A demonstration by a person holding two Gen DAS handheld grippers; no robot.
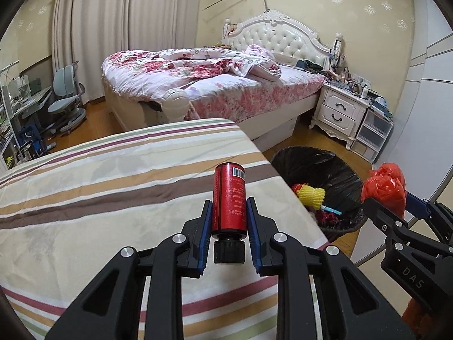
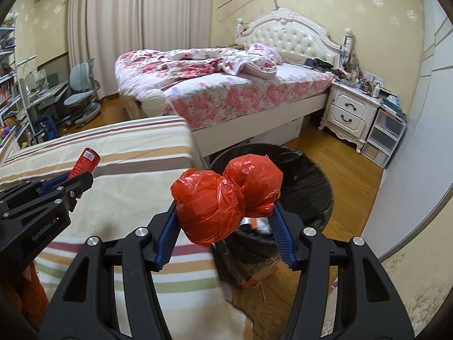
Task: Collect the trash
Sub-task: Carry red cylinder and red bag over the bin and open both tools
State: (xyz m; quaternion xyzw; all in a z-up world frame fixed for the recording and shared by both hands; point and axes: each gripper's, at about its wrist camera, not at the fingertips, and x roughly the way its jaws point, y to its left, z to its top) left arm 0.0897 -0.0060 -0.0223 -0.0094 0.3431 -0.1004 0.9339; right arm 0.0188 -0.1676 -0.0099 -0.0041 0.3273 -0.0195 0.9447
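Note:
My left gripper (image 1: 228, 209) is shut on a red bottle (image 1: 230, 198) with a black cap, held over the striped cloth of the table (image 1: 113, 198). My right gripper (image 2: 225, 212) is shut on a knotted red plastic bag (image 2: 226, 198), held over the near rim of the bin (image 2: 305, 181). The bin (image 1: 320, 170), lined with a black bag, stands on the floor just right of the table. Inside it lie a yellow foam net (image 1: 311, 194) and other scraps. In the left wrist view the right gripper (image 1: 385, 201) with the red bag (image 1: 385, 184) shows at the right edge. In the right wrist view the left gripper (image 2: 78, 175) with the bottle (image 2: 85, 161) shows at the left.
A bed (image 1: 215, 85) with a floral quilt stands beyond the table. A white nightstand (image 1: 339, 110) and plastic drawers (image 1: 371, 133) stand at the right. A desk and grey chair (image 1: 66, 99) are at the left. Wooden floor (image 2: 348, 175) lies around the bin.

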